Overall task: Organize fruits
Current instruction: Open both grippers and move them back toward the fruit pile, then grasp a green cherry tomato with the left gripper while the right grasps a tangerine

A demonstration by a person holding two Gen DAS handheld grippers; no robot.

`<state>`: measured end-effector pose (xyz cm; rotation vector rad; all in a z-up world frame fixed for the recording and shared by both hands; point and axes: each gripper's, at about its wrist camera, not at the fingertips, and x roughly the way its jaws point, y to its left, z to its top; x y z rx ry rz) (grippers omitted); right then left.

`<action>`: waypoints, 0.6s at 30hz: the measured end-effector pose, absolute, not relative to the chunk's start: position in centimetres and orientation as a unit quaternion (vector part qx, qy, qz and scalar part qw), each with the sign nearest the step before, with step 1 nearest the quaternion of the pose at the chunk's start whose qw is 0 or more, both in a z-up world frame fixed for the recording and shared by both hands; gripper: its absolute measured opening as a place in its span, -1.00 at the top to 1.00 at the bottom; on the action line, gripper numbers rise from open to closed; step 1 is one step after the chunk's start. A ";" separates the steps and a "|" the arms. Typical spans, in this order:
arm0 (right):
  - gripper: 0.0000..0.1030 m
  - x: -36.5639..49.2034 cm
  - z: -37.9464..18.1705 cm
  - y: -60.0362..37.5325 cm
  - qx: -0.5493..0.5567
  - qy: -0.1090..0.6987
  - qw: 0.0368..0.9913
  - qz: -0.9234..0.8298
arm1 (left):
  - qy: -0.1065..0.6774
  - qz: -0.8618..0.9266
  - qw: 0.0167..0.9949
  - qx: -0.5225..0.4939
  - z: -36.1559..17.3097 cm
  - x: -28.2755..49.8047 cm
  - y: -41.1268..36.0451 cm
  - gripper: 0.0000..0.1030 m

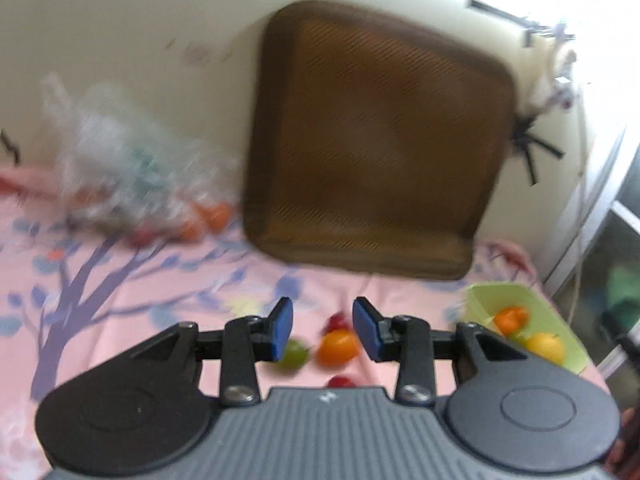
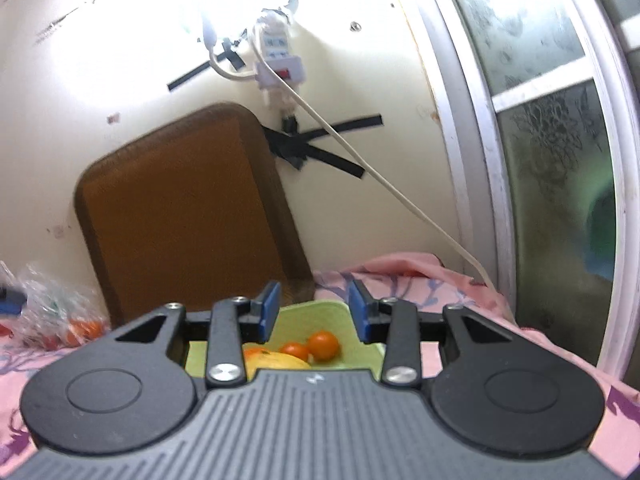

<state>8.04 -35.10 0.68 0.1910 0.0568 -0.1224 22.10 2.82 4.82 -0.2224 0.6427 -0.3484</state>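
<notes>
Left gripper: jaws apart, nothing held between the blue pads. It hangs above the pink bedsheet, which carries a purple tree print. In the gap between the pads, lying loose on the sheet, are an orange fruit, a green fruit just to its left and partly behind the left pad, a small red fruit behind the orange one, and another red fruit nearer the gripper body. None of these touches the pads. The view is motion-blurred, so finer detail of the fruit cannot be told.

To the right of this gripper sits a light green tray holding an orange fruit and a yellow fruit. To the far left, a clear plastic bag lies against the wall with more orange fruit at its mouth. A brown cushion leans against the cream wall between bag and tray.

Right gripper: jaws apart, nothing held. It is poised directly over the green tray, whose contents show between the pads: two small orange fruits side by side and a larger yellow fruit nearer the gripper body, partly hidden by it. The brown cushion stands behind and to the left. A white power strip is taped to the wall, its cord running down to the bed beside a frosted window.
</notes>
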 end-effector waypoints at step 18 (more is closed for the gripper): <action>0.21 18.6 -0.8 -19.9 -0.033 0.208 0.968 0.134 | 0.357 -0.193 0.901 -0.153 -1.8 26.8 3.5 0.24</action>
